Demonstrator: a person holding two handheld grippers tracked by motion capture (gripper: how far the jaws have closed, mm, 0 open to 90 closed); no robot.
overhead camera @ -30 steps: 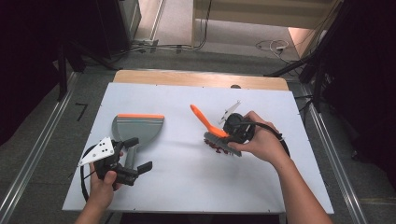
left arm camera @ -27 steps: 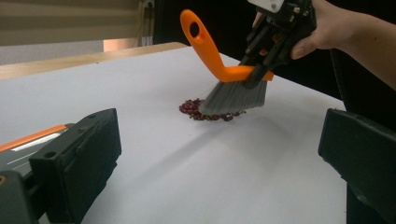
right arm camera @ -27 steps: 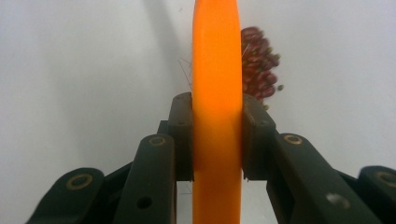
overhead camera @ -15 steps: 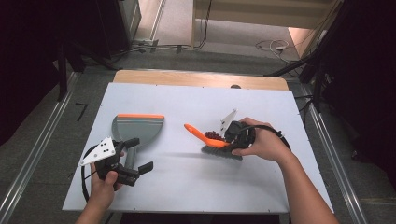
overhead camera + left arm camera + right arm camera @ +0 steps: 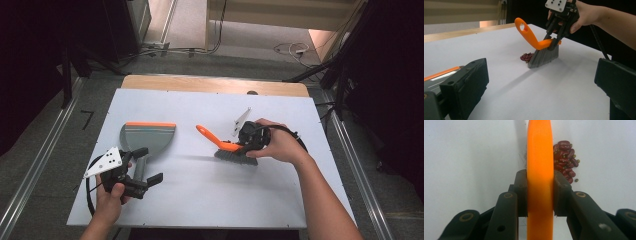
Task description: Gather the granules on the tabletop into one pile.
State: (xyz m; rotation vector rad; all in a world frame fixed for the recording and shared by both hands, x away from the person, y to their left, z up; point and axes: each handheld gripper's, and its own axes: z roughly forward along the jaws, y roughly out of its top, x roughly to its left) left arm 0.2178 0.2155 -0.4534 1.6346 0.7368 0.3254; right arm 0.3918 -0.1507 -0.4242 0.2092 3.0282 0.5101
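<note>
High view: the right claw (image 5: 248,141) pinches the orange back of a hand brush (image 5: 226,147), whose grey bristles rest on the white counter (image 5: 210,195) right of centre, the looped handle pointing up and left. The grey dustpan (image 5: 147,138) with its orange lip lies well apart to the left. The left claw (image 5: 145,181) sits near the front edge with its jaws spread around the dustpan's handle, not pressing on it as far as I can tell.

Left gripper view: its own two black jaws stand wide apart with bare counter between them. Beyond, the brush bristles (image 5: 544,57) stand on the surface with a small heap of red beans (image 5: 526,57) touching their near side.

Right gripper view: both pads press flat on the orange handle (image 5: 540,182), a firm, centred hold. The beans (image 5: 565,161) lie just beside the handle, slightly ahead.

To do this sweep well, I judge the bristles should stay lightly loaded on the counter and travel in one slow, straight stroke toward the dustpan's lip, so the beans roll ahead as a heap and do not scatter. The left claw would need to close on the dustpan handle and hold the lip flat before the heap arrives.

Against the frame a second ago, the brush has come down from a raised tilt to rest on its bristles, and sits slightly farther left; the left hand and dustpan are unchanged.
</note>
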